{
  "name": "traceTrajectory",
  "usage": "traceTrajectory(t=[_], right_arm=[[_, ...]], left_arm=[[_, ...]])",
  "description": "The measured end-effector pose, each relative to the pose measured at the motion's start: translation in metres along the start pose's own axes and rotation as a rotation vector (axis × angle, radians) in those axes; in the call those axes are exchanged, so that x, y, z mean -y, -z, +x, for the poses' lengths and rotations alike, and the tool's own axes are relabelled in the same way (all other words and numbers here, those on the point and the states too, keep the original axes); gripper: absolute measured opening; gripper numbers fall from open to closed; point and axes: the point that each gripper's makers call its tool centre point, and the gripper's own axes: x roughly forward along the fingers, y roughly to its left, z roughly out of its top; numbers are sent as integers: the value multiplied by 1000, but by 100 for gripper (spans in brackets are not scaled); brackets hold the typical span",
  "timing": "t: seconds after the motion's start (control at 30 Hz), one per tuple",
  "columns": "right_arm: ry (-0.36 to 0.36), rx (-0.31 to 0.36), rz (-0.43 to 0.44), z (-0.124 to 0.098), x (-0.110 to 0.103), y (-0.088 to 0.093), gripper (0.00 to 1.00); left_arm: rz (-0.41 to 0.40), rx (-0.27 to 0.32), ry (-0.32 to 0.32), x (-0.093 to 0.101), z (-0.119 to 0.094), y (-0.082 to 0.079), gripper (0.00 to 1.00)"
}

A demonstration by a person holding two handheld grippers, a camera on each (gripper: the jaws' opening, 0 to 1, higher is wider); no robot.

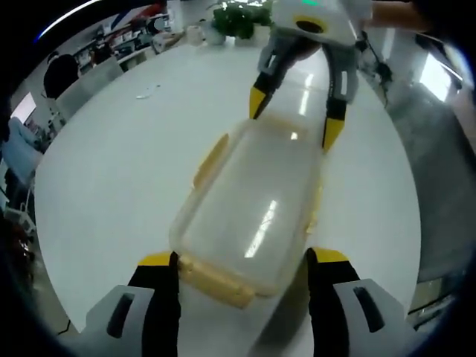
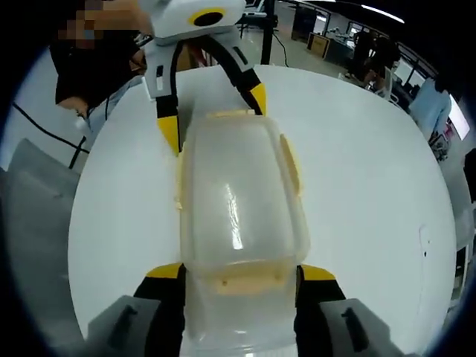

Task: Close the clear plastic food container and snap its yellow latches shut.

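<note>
Container of clear plastic, rectangular with a lid on top [image 1: 253,216], lies on the round white worktop [image 1: 111,171], held lengthwise between the two tools. The left tongs [image 1: 242,271] are spread, their yellow-tipped jaws flanking the container's near end, where a yellow latch [image 1: 216,279] sits. At the far end the right tongs [image 1: 291,123] are likewise spread around the opposite end. In the right gripper view another yellow latch [image 2: 239,280] lies between the right tongs' jaws. Whether the latches are snapped shut cannot be told.
</note>
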Motion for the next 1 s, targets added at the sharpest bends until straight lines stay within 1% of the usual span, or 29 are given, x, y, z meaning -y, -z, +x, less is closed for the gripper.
traceTrajectory(t=[0.13,0.17,0.2,0.37,0.5,0.6,0.67,0.73,0.8,0.87,1.0], right_arm=[[24,-9,-19,-2,4,2,62],[21,-16,-5,-1,3,5,63],[18,-12,-20,0,3,4,63],[16,-21,-12,0,3,4,64],[-14,-14,12,-2,-2,4,66],[-14,-12,12,-5,-2,4,66],[16,-47,-41,-7,4,7,66],[13,-40,-30,-9,4,5,66],[-2,-15,-1,-13,2,0,66],[0,-12,-7,-15,3,-2,66],[5,-39,-34,-12,10,-2,65]], left_arm=[[1,1,1,-1,0,0,69],[2,2,1,-2,1,1,69],[2,2,2,-2,1,1,69],[6,1,5,-3,1,1,69],[9,-4,9,-5,1,3,68],[20,-17,16,-7,-1,6,66],[27,-31,20,-9,-2,8,65],[38,-49,25,-10,-4,11,64],[48,-59,30,-12,-4,13,64],[57,-62,36,-12,-4,13,63],[81,-81,48,-13,-5,15,61]])
